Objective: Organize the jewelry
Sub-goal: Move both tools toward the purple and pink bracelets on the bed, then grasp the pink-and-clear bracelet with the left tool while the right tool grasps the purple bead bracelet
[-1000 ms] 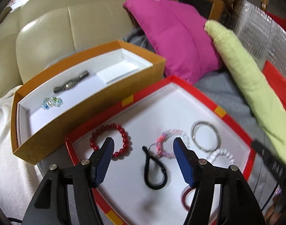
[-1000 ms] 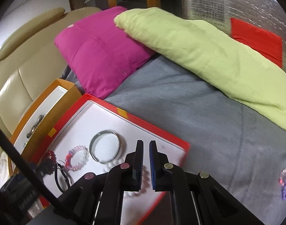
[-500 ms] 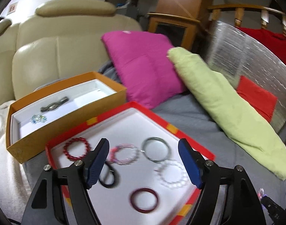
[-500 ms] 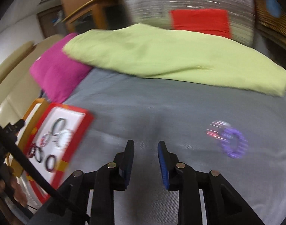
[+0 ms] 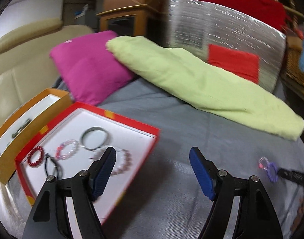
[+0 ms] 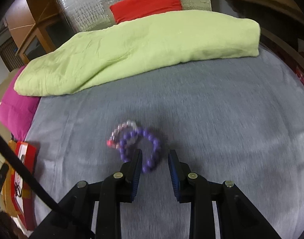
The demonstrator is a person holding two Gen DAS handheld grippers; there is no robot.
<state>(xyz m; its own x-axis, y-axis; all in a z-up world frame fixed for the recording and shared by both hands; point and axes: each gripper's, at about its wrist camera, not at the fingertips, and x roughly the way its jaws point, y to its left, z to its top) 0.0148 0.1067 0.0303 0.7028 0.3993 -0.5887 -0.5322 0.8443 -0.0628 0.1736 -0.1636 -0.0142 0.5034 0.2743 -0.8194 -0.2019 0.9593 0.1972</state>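
A purple bead bracelet [image 6: 150, 149] lies on the grey blanket [image 6: 211, 119], overlapping a pale pink and clear bead bracelet [image 6: 122, 129]. My right gripper [image 6: 154, 165] is open just above them, its left finger over the purple bracelet's edge. Both bracelets also show small in the left wrist view [image 5: 268, 167]. My left gripper [image 5: 152, 171] is wide open and empty above the blanket, beside the red tray [image 5: 132, 119]. The tray holds several bracelets and a black hair tie [image 5: 52, 166].
An orange box [image 5: 4, 167] with a white lining stands left of the red tray. A magenta cushion [image 5: 90, 67] and a light green pillow [image 5: 201, 85] lie at the back. A silver foil-covered panel [image 5: 221, 33] stands behind them.
My right gripper has swung right, away from the tray to the purple bracelet, and opened. My left gripper has lifted and turned right, off the tray.
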